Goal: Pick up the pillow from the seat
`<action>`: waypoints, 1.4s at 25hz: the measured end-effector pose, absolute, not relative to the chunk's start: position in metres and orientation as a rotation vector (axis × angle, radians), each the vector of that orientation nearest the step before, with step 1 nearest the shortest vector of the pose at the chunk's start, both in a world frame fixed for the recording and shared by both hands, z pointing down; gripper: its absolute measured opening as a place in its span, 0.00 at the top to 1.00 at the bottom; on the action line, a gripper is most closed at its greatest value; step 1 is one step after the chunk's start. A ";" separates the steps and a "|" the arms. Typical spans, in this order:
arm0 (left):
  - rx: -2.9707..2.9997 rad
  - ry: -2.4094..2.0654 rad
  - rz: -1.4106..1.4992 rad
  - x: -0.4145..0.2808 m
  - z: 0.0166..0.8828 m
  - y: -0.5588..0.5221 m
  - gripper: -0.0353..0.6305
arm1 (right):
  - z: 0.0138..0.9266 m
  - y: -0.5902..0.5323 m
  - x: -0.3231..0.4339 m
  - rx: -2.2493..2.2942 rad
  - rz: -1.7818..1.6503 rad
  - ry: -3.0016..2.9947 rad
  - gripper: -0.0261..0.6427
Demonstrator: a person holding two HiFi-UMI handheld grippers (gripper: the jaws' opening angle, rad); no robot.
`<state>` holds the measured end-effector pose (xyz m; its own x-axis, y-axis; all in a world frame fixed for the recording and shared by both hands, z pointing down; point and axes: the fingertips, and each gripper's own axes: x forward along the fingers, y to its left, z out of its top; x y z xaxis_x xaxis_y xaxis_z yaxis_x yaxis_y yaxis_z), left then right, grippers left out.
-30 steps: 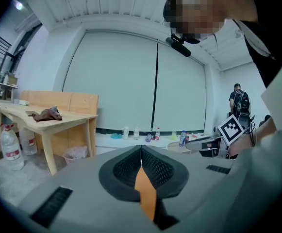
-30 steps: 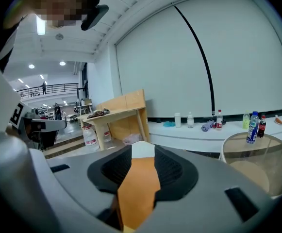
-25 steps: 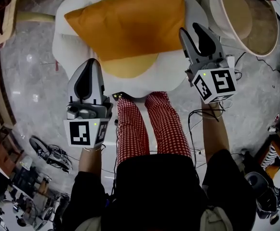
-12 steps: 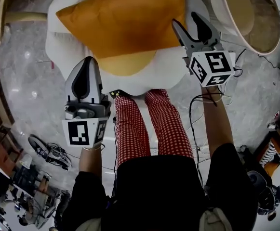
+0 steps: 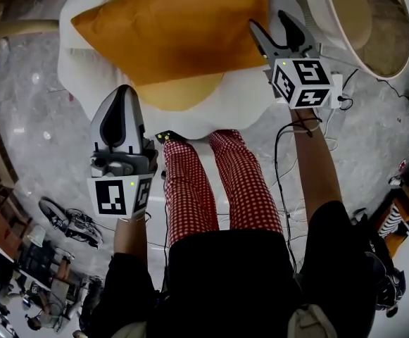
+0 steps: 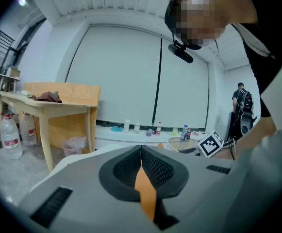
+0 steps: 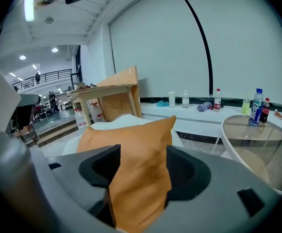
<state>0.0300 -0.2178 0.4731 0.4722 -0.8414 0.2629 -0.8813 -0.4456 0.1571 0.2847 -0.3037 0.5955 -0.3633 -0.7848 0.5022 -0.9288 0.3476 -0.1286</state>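
Overall, a grey marbled floor fills the head view. A white seat stands at the far centre, directly beyond the person's red checked trousers. The orange pillow lies flat on the seat and covers most of its top. A paler yellow cushion shows under the pillow's near edge. A round glass-topped table stands just right of the seat.

The right gripper is at the pillow's near right corner, pointing away from the person. In the right gripper view its jaws stand well apart and have just been opening. The pillow fills the gap between them. Whether the pads touch the fabric cannot be told.

The left gripper is near the seat's near left edge, apart from the pillow. In the left gripper view its jaws are fully together, with nothing clamped.

A wooden table stands far left in that view, with a large water bottle on the floor beside it.
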 end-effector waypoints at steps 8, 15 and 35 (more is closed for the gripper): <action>2.418 -1.451 0.215 0.032 0.489 -0.217 0.93 | 0.625 -0.316 0.294 1.503 0.690 -2.259 0.50; 2.420 -1.463 0.217 0.031 0.494 -0.220 0.93 | 0.654 -0.328 0.300 1.434 0.729 -2.232 0.46; 2.434 -1.470 0.186 0.024 0.503 -0.211 0.93 | 0.703 -0.351 0.302 1.346 1.047 -2.349 0.36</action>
<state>0.0239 -0.2109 0.5029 0.4704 -0.8440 0.2575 -0.8816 -0.4364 0.1801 0.3022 -0.3514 0.7033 -0.5476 -0.6543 0.5215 -0.8252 0.3196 -0.4656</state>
